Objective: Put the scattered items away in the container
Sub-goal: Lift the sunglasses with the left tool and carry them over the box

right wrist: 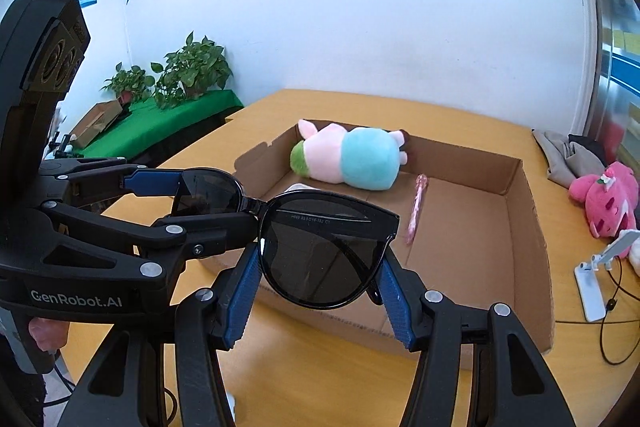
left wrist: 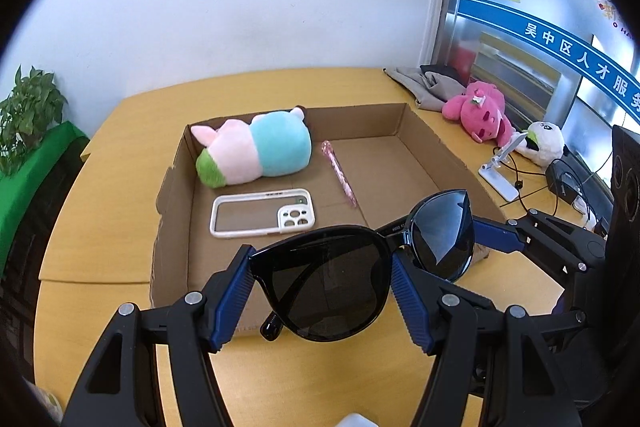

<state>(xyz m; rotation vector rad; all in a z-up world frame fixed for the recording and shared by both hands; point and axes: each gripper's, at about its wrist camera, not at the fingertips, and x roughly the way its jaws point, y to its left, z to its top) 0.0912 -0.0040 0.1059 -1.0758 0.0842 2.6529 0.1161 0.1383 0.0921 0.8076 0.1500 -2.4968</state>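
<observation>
Black sunglasses [left wrist: 328, 279] are held in the air over the near edge of an open cardboard box [left wrist: 440, 147]. My left gripper [left wrist: 322, 287] is shut on one lens. My right gripper [right wrist: 322, 267] is shut on the other lens of the sunglasses [right wrist: 324, 251]. In the box [right wrist: 524, 227] lie a pastel plush toy [left wrist: 256, 151], a pink pen [left wrist: 340, 173] and a white phone case [left wrist: 262, 213]. The plush [right wrist: 352, 157] and the pen [right wrist: 416, 211] also show in the right wrist view.
The box sits on a yellow table [left wrist: 100, 227]. On the right side lie a pink plush [left wrist: 478, 113], a white plush [left wrist: 542, 143], a white phone stand [left wrist: 500, 171], grey cloth [left wrist: 424, 87] and cables. Potted plants [right wrist: 192, 67] stand on a green-covered bench at left.
</observation>
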